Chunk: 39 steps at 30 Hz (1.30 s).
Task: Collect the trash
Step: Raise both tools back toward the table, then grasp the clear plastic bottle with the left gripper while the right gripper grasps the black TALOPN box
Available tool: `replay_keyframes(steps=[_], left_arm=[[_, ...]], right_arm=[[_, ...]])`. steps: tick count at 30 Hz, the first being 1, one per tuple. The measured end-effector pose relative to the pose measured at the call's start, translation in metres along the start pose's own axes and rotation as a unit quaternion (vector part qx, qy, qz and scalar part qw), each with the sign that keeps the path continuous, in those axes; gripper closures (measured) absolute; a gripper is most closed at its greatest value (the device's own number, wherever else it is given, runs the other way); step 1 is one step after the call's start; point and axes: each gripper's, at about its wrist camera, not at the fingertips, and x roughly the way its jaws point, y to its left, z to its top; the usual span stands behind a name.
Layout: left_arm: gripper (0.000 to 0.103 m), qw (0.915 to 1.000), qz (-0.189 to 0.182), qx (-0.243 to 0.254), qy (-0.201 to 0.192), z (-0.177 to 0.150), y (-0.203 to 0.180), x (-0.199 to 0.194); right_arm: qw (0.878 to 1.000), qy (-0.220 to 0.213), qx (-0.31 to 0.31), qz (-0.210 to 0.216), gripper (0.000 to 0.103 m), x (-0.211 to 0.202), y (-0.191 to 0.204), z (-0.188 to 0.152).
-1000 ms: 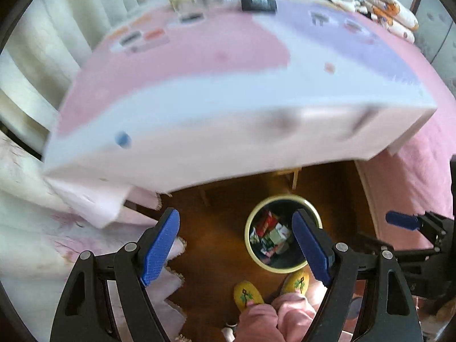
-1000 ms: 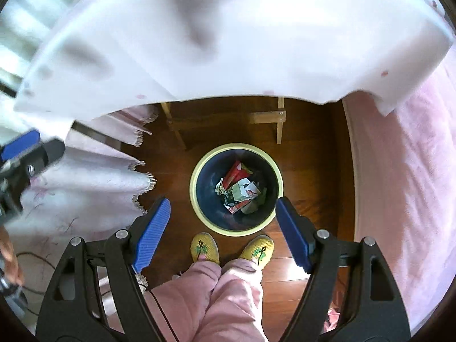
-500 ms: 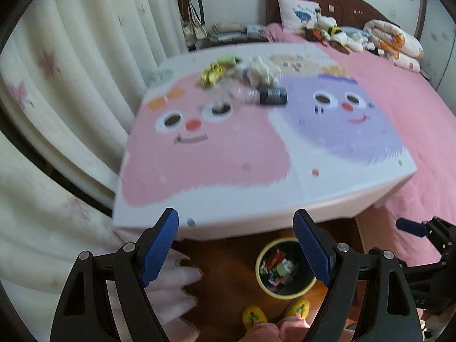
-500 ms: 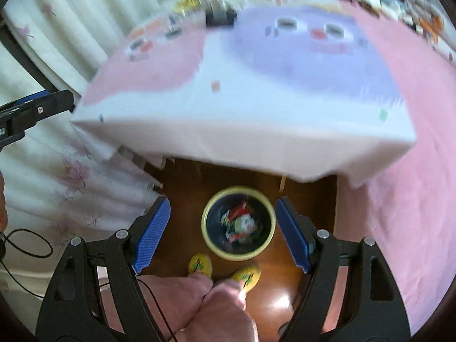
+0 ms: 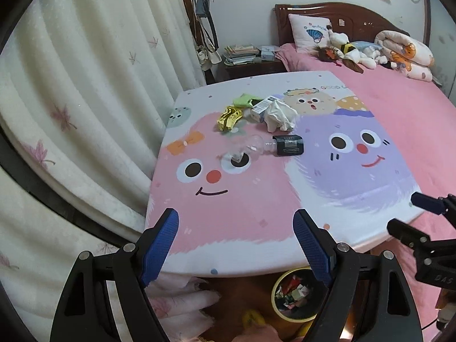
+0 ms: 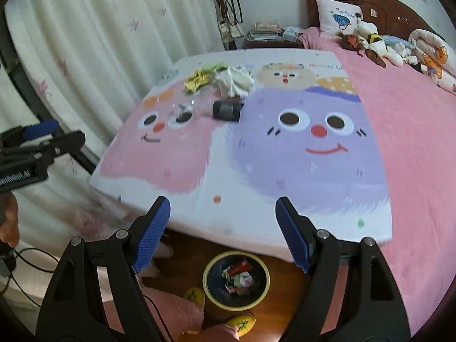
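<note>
Left wrist view
Left gripper (image 5: 235, 232): jaws wide, nothing between them.
Trash: gold wrapper (image 5: 228, 117), crumpled tissue (image 5: 278, 115) and clear bottle (image 5: 268, 147) at far side of table (image 5: 242, 213).
Bin (image 5: 287, 295): on floor below near edge.

Right wrist view
Right gripper (image 6: 223, 228): wide, empty.
Bin (image 6: 236, 279): holds wrappers.

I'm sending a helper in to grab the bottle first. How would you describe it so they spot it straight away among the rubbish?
On the cartoon tablecloth, look at the litter at its far end. The bottle lies on its side nearest you, between the pink face and the purple face. It alone is clear plastic with a black label, unlike the gold wrapper and white tissue.
</note>
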Motion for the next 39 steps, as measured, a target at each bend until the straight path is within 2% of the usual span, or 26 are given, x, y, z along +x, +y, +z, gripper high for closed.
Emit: replay_keyframes(steps=[5,14,18,23,28,31,33,39], left_arm=[[0.019,0.9994,-0.018,0.001,0.031,0.025,0.006,0.05],[0.019,0.9939,-0.05,0.074,0.064,0.087,0.009,0.158],[0.019,0.9868,-0.076,0.102,0.1,0.116,0.009,0.22],[0.02,0.9741,-0.096,0.145,0.144,0.126,-0.005,0.282],[0.028,0.9625,-0.097,0.2,0.155,0.125,-0.022,0.317],[0.038,0.9566,-0.103,0.218,0.164,0.128,-0.028,0.334],[0.05,0.9537,-0.109,0.224,0.168,0.13,-0.03,0.344],[0.055,0.9497,-0.126,0.234,0.166,0.14,-0.026,0.359]], right_arm=[[1.0,-0.005,0.01,-0.007,0.029,0.015,0.0,0.024],[0.996,0.014,0.066,-0.058,0.029,0.07,0.0,0.06],[0.991,0.025,0.101,-0.083,0.029,0.099,0.001,0.078],[0.983,0.034,0.151,-0.101,0.029,0.135,-0.001,0.092],[0.975,0.043,0.19,-0.11,0.029,0.168,0.002,0.094],[0.972,0.043,0.202,-0.109,0.029,0.18,0.006,0.096],[0.972,0.041,0.206,-0.108,0.029,0.188,0.008,0.099],[0.972,0.04,0.205,-0.109,0.029,0.21,0.012,0.112]])
